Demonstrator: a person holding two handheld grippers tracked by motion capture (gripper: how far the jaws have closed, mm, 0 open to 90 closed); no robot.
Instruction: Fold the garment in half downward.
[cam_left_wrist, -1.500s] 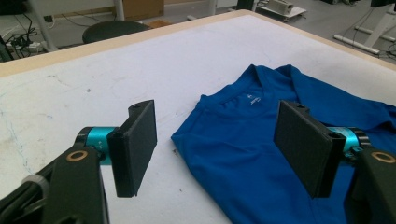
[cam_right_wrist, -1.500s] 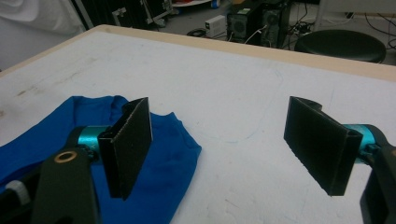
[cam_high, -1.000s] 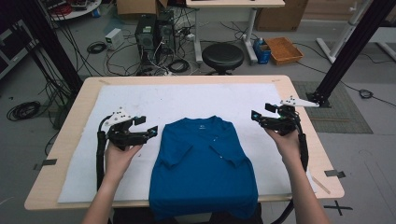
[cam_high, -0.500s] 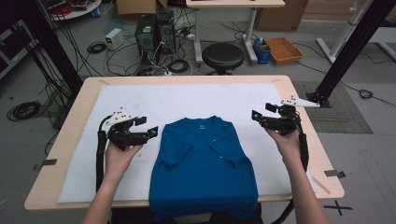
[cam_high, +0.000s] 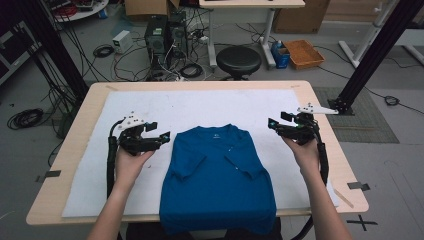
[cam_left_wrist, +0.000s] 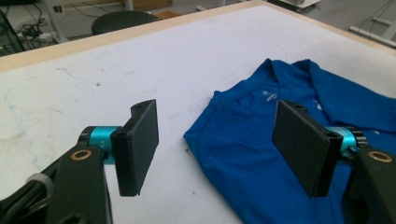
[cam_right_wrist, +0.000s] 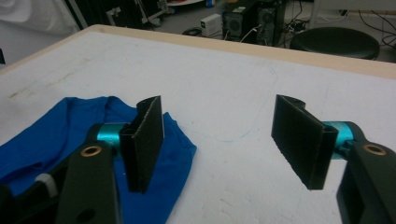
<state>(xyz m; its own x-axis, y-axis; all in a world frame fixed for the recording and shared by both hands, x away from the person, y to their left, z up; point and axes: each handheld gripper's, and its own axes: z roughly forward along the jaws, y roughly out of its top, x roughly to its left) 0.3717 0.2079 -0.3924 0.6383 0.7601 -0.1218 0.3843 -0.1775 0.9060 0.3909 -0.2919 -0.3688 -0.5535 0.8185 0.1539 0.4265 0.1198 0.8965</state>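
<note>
A blue polo shirt (cam_high: 218, 176) lies flat on the white mat (cam_high: 200, 107), collar away from me, its hem hanging over the table's near edge. My left gripper (cam_high: 159, 136) hovers open just left of the shirt's left shoulder; in the left gripper view the shirt (cam_left_wrist: 261, 154) lies under and beyond its right jaw, the gripper (cam_left_wrist: 219, 147) holding nothing. My right gripper (cam_high: 276, 123) is open to the right of the shirt's right shoulder. In the right gripper view the shirt's sleeve (cam_right_wrist: 173, 154) lies under the left jaw, and the gripper (cam_right_wrist: 224, 140) is empty.
The wooden table (cam_high: 320, 117) borders the mat on all sides. Behind it stand a black stool (cam_high: 238, 60), computer towers (cam_high: 165, 35) with loose cables, and an orange crate (cam_high: 303, 53). Black frame posts (cam_high: 370, 60) rise at the right and left.
</note>
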